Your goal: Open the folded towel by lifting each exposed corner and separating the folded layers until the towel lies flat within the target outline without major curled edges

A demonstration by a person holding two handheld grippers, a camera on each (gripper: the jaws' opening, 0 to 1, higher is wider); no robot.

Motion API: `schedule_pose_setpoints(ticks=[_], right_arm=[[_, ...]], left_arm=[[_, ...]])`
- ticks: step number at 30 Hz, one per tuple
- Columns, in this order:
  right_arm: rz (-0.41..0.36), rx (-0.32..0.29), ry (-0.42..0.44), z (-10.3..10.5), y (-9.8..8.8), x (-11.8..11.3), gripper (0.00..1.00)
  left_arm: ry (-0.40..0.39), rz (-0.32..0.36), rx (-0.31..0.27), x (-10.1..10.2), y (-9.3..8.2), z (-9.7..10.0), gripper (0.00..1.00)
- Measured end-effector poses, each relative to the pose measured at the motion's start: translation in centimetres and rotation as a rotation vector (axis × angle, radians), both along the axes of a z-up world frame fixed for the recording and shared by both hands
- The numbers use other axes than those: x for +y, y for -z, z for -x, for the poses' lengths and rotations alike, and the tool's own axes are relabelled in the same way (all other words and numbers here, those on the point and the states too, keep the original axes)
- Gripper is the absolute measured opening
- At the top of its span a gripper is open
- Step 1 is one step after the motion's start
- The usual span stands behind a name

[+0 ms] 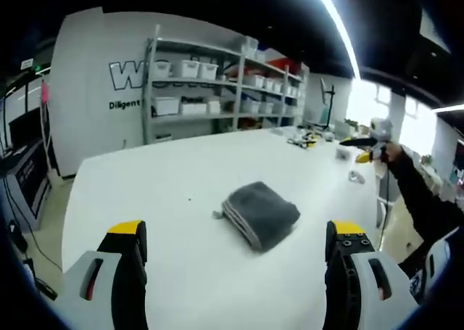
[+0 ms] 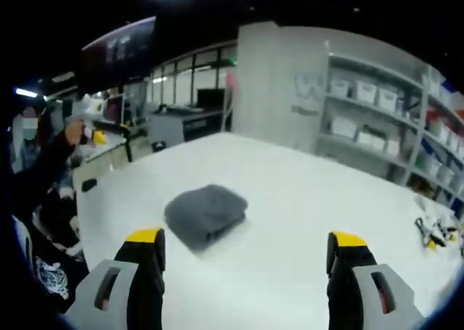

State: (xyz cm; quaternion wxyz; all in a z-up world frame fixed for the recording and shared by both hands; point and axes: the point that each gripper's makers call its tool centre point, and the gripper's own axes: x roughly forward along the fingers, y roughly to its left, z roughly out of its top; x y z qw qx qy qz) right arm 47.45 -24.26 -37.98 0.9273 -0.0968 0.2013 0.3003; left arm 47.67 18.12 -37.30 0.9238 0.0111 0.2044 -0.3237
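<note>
Lying folded at the centre of the left gripper view, the grey towel (image 1: 261,214) rests on the white table (image 1: 181,178), its stacked layer edges facing the lower left of the frame; in the right gripper view the same towel (image 2: 206,212) sits left of centre, just above the left jaw tip. Left gripper (image 1: 236,239): jaws spread wide, yellow-tipped, at the bottom of its view, holding nothing, apart from the towel. Right gripper (image 2: 246,250): jaws likewise parted and empty, short of the towel. Small tools (image 1: 304,140) lie on the table's far edge, upper right of the left gripper view. Metal shelving (image 1: 217,83) with white bins stands against the wall behind. A person's dark sleeve (image 1: 417,192) reaches in along the right edge of the left gripper view.
</note>
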Motion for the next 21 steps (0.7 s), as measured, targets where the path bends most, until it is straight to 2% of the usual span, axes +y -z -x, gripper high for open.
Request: schedule_pose_setpoints(ticks=[9,13,16,18,21], right_arm=[[0.026,0.027,-0.011,-1.9,-0.3,0.5,0.94],[0.038,0.036,0.010,-3.4,-0.4,-0.2,0.94],[0.040,0.039,0.015,-3.7,-0.5,-0.2,0.94],[0.040,0.042,0.013,-3.7,-0.5,0.0,0.94],[0.043,0.042,0.005,-3.8,-0.5,0.4,0.94]], left_arm=[[0.063,-0.012,0.034,-1.6,0.0,-1.1,1.00],[0.074,-0.024,0.033,-2.2,-0.2,-1.7,1.00],[0.074,-0.032,0.027,-2.4,-0.3,-2.1,1.00],[0.067,-0.048,0.016,-2.7,0.0,-1.9,1.00],[0.070,-0.058,0.025,-2.8,0.5,-2.6,1.00]])
